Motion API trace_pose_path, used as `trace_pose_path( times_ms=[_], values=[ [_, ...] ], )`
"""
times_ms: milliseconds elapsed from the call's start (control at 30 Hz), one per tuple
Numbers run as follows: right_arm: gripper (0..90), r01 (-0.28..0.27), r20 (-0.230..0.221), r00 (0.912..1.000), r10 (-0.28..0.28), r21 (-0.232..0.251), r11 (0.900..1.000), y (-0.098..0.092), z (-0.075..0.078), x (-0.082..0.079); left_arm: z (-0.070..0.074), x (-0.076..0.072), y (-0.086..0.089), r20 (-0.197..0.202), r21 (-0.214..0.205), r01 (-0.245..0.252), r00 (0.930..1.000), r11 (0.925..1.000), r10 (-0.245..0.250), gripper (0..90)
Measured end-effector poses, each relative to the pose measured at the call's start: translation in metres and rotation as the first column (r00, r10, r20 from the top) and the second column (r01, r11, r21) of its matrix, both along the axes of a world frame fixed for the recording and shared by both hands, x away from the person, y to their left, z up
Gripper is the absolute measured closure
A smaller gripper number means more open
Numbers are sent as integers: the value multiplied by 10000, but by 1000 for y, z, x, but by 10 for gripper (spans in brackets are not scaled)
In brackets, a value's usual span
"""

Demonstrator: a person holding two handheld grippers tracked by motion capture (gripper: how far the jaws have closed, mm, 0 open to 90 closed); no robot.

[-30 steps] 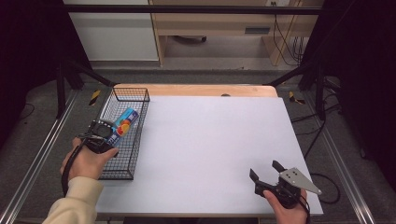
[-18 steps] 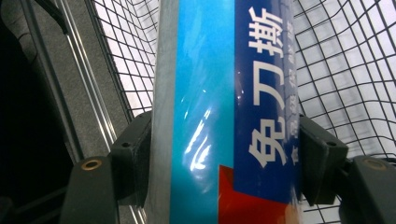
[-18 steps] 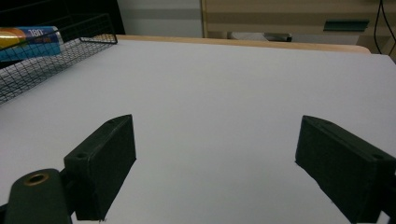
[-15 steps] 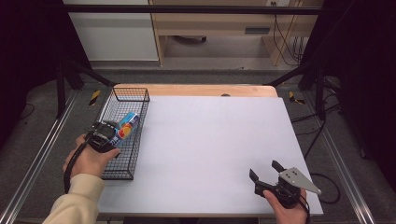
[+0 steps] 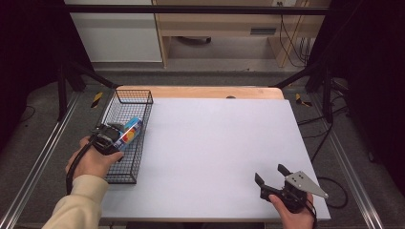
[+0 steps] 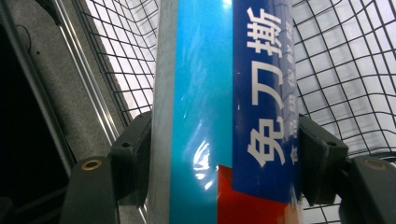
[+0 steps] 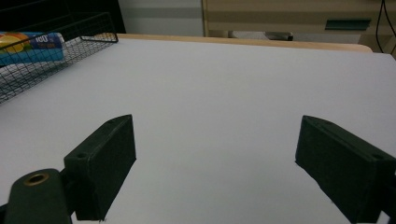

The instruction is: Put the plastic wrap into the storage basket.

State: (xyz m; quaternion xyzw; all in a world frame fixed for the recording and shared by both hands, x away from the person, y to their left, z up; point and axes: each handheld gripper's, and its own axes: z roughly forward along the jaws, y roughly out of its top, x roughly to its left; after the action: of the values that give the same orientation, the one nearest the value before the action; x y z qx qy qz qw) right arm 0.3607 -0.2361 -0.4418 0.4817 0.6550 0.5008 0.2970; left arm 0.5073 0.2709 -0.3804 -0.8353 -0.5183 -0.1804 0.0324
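Packet [image 6: 224, 116] w/ white print, L gripper [image 6: 224, 172]

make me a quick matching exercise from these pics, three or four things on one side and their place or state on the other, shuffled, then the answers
Things:
1. blue box
2. wire basket
3. left gripper
4. right gripper

Places or states:
A. jaws apart above the white table, near right corner
B. stands along the table's left edge
C. clamped between two jaws, over the basket
D. shut on the box

Pairs: 1-C, 2-B, 3-D, 4-A
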Motion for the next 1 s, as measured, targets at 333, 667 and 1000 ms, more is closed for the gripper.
trace_pose_path(
  times_ms=[333,667,1000],
  values=[
    [124,-6,-8,10000,6,-30,10000,0,0,0,-2,3,-2,-239,161,88,9997,9998,-85,320],
    [124,-12,-24,10000,12,-22,10000,1,0,0,-2,3,-2,-298,140,88,9995,9999,-84,318],
    [123,-41,-38,10000,41,-31,10000,1,0,0,-1,1,-4,-153,242,188,9997,9995,-184,313]
  ],
)
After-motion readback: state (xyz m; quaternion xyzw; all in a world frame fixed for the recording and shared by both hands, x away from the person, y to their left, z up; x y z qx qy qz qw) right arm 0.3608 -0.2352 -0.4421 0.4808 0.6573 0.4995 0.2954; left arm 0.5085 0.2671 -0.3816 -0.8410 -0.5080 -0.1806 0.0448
